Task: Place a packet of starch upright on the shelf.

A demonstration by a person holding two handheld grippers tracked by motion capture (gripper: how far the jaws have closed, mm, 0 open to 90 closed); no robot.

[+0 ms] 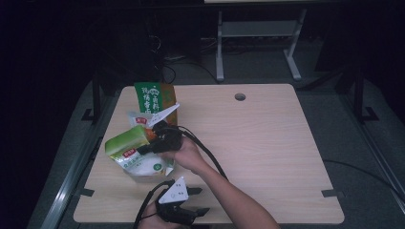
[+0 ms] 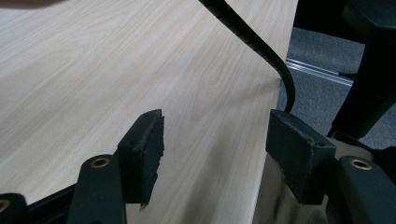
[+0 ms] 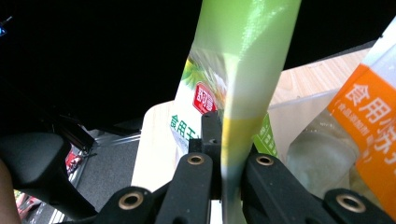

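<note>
The right gripper (image 1: 152,143) is out over the left part of the pale wooden table (image 1: 267,143), and its jaws are pressed together on the top edge of the light-green plastic pouch with the red label (image 1: 128,148). In the right gripper view that pinch is plain: the pouch's (image 3: 243,60) flattened green seam runs straight up between the two black jaws, with the clear orange-labelled bag (image 3: 359,135) just beside it on the right. The green pouch sits near the table's left edge, its lower, clear half slumped on the wood, and the tall dark-green upright packet (image 1: 154,99) stands behind it.

The left gripper (image 1: 191,200) waits at the near edge, spread wide and holding nothing; in its own view the two pads (image 2: 144,154) stand well apart over bare table, a black cable (image 2: 254,42) crossing ahead.

Here is the worry. The grip is on a thin, slick film seam, and the weight hangs below it, so a quick lift could let the pouch slide out. It also sits close to the table's left edge, so a slip might send it over. And the neighbouring packets are crowded in tight: swing wide and the upright one could topple.
</note>
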